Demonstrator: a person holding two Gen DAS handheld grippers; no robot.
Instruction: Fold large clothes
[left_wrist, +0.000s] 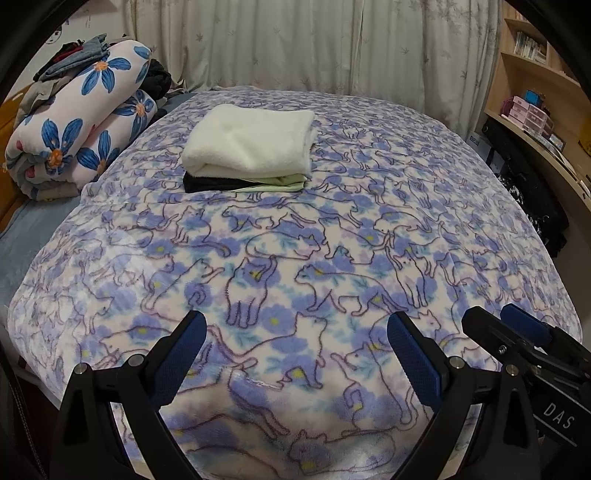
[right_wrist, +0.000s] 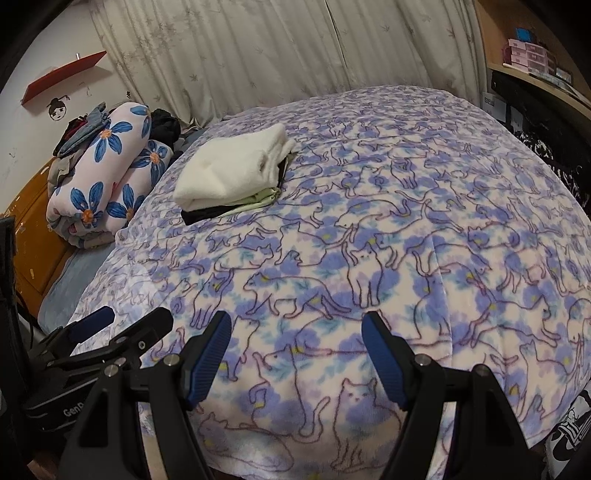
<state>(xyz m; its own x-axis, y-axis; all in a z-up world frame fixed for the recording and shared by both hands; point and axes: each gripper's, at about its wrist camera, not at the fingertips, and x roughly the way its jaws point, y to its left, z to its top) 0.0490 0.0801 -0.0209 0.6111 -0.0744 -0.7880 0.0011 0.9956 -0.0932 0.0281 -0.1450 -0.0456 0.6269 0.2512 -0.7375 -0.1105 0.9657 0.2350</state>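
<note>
From the left wrist view, the left gripper (left_wrist: 295, 354) hangs over the near edge of the bed (left_wrist: 44, 236) with its jaws wide apart and nothing between them; the right gripper (left_wrist: 517, 325) shows at the right, also empty. A folded stack of clothes (left_wrist: 247, 147) — a cream fleece on top, a pale green layer and a black one beneath — sits toward the bed's far left corner on the cat-print blanket (left_wrist: 332, 258). From the right wrist view, the right gripper (right_wrist: 295, 354) is likewise spread wide over the near edge, holding nothing, with the left gripper (right_wrist: 122, 328) just beside it. The next garment probably needs both grippers to pinch matching corners and pull evenly, so the fold lands square. No container appears — only shelving at the right.
</note>
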